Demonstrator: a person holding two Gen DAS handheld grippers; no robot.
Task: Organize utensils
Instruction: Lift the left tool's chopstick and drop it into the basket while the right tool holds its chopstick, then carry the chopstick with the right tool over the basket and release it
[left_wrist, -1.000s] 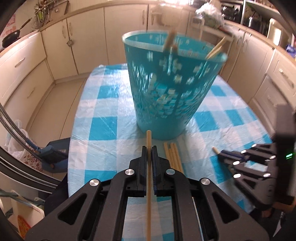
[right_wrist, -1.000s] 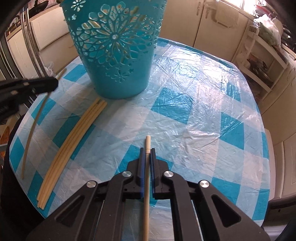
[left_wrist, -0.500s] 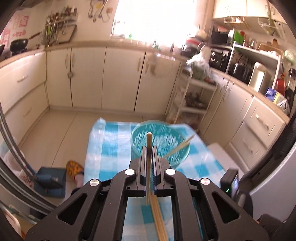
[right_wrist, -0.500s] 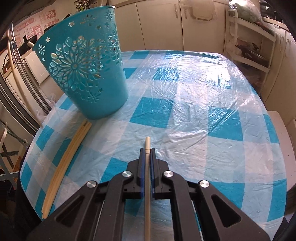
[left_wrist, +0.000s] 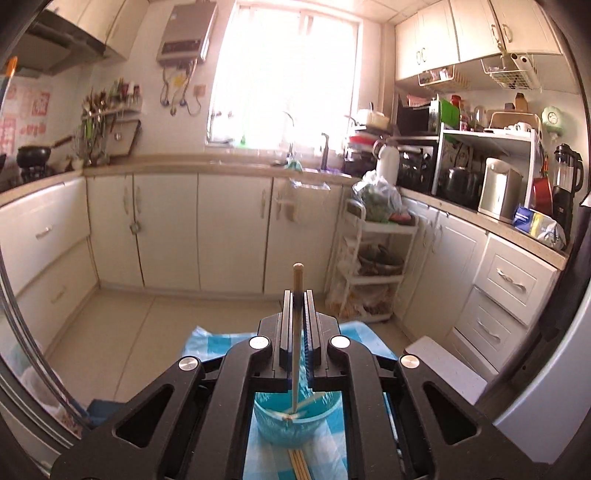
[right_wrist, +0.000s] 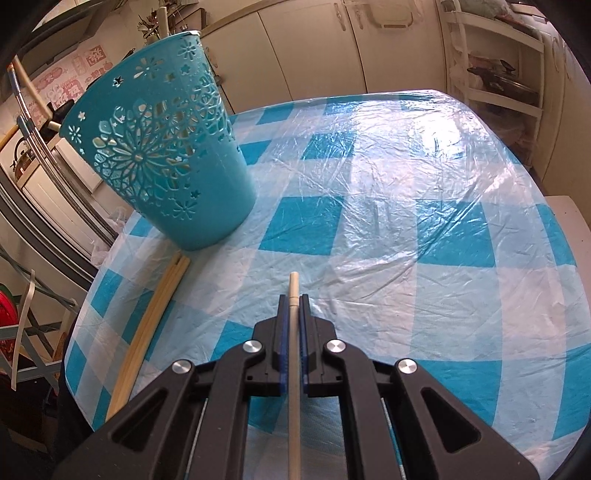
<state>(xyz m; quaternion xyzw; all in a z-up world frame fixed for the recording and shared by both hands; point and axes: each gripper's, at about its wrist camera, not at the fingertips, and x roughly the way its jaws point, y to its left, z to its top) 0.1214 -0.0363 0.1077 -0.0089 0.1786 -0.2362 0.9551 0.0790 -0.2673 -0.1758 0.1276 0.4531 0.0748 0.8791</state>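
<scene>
My left gripper (left_wrist: 297, 295) is shut on a wooden chopstick (left_wrist: 296, 332) and holds it upright high above the teal basket (left_wrist: 295, 424); its lower end hangs over the basket's mouth, where other chopsticks lie. My right gripper (right_wrist: 293, 299) is shut on another chopstick (right_wrist: 293, 369) low over the checked tablecloth (right_wrist: 406, 221). The teal perforated basket (right_wrist: 162, 155) stands to its front left. Several loose chopsticks (right_wrist: 155, 314) lie on the cloth in front of the basket and show in the left wrist view (left_wrist: 299, 463).
White kitchen cabinets (left_wrist: 166, 229) and a white trolley (left_wrist: 369, 266) stand beyond the table. A folding rack (right_wrist: 29, 332) stands off the table's left edge. The cloth's right half (right_wrist: 461, 258) is bare plastic.
My left gripper has risen from table level to high above the basket and tipped its chopstick upright over the basket's mouth. My right gripper has lifted slightly and pulled back, still holding its chopstick.
</scene>
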